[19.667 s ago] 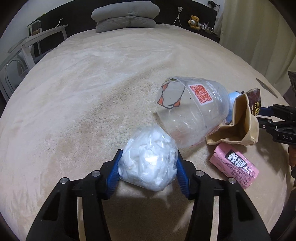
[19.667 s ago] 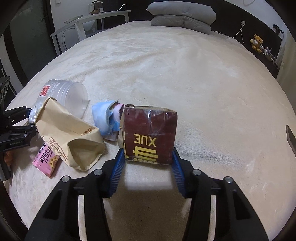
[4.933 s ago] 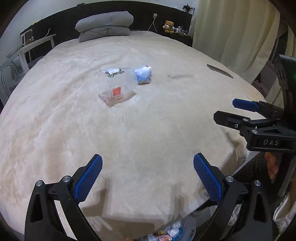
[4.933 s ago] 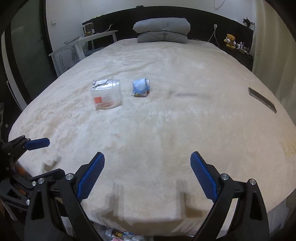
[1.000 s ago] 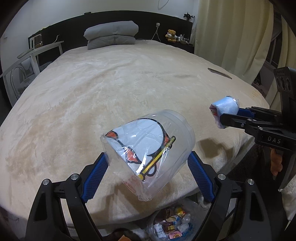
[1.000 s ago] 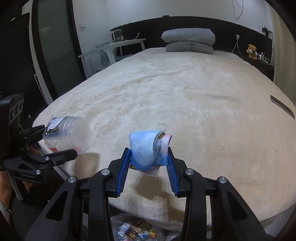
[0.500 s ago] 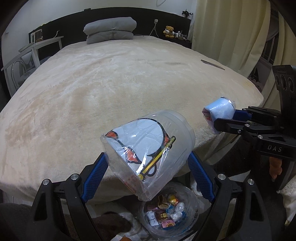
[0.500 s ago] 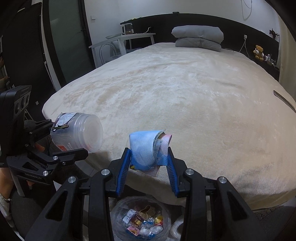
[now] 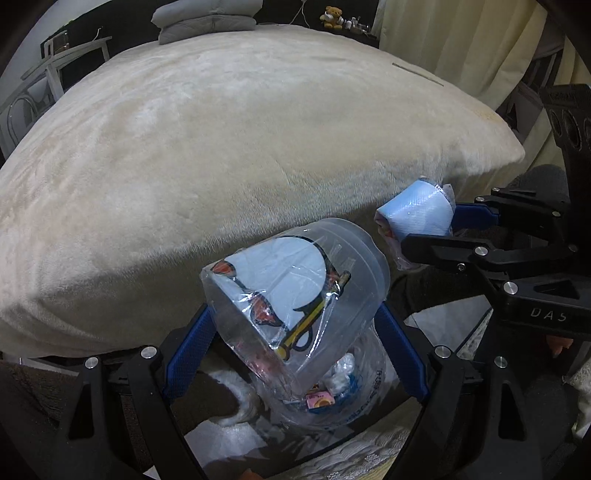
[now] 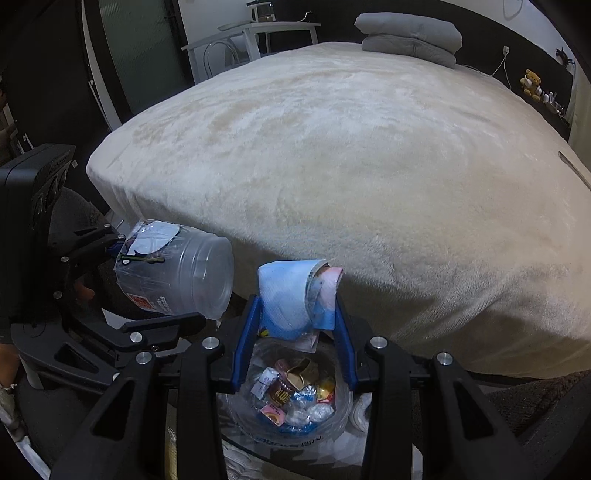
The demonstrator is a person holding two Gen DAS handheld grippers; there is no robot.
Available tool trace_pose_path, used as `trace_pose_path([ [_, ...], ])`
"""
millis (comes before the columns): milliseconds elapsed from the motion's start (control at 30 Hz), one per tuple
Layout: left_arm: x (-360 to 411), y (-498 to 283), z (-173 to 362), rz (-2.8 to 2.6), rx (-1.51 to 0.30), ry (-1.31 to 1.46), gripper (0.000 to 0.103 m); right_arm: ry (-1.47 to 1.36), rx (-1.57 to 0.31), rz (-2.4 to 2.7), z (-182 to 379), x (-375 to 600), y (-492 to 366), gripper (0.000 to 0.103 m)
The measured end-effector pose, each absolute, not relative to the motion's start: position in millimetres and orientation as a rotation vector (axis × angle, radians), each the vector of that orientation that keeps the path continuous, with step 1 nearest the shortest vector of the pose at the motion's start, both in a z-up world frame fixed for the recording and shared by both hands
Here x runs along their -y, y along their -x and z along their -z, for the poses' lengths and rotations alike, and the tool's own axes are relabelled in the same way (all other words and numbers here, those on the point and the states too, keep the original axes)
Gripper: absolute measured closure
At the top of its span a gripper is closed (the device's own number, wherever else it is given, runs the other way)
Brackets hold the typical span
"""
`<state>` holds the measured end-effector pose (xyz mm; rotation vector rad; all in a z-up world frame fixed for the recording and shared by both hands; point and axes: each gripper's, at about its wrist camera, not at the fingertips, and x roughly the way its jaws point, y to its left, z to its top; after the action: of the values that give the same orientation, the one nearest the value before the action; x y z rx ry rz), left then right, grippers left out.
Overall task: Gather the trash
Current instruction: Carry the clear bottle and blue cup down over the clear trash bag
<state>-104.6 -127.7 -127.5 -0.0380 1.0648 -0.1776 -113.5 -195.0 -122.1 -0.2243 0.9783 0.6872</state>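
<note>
My left gripper [image 9: 295, 332] is shut on a clear plastic jar [image 9: 291, 295] with a cartoon label, held tilted just off the bed's foot edge. The jar also shows in the right wrist view [image 10: 177, 271]. My right gripper [image 10: 297, 317] is shut on a crumpled blue and pink wrapper [image 10: 295, 295], which also shows in the left wrist view [image 9: 417, 216]. Below both grippers, on the floor, a clear trash bag [image 10: 288, 402] holds several wrappers; in the left wrist view the bag [image 9: 332, 398] is partly hidden behind the jar.
The beige bed [image 10: 351, 155] fills the view beyond the grippers, with grey pillows [image 10: 410, 33] at its far end. A dark flat object [image 9: 417, 74] lies on the bed's right side. A white table and chair [image 10: 251, 37] stand at the left, curtains [image 9: 461, 44] at the right.
Both grippers have moved back off the bed's edge and lower, carrying the jar and the wrapper. The trash bag on the floor has come closer beneath them.
</note>
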Motion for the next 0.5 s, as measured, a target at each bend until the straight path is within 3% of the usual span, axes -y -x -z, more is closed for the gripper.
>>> trace_pose_path([
  [500, 141.4, 94.9, 207.7, 0.209, -1.387, -0.027, 0.017, 0.268, -1.358, -0.537, 216.0, 196.3, 78.1, 0.064],
])
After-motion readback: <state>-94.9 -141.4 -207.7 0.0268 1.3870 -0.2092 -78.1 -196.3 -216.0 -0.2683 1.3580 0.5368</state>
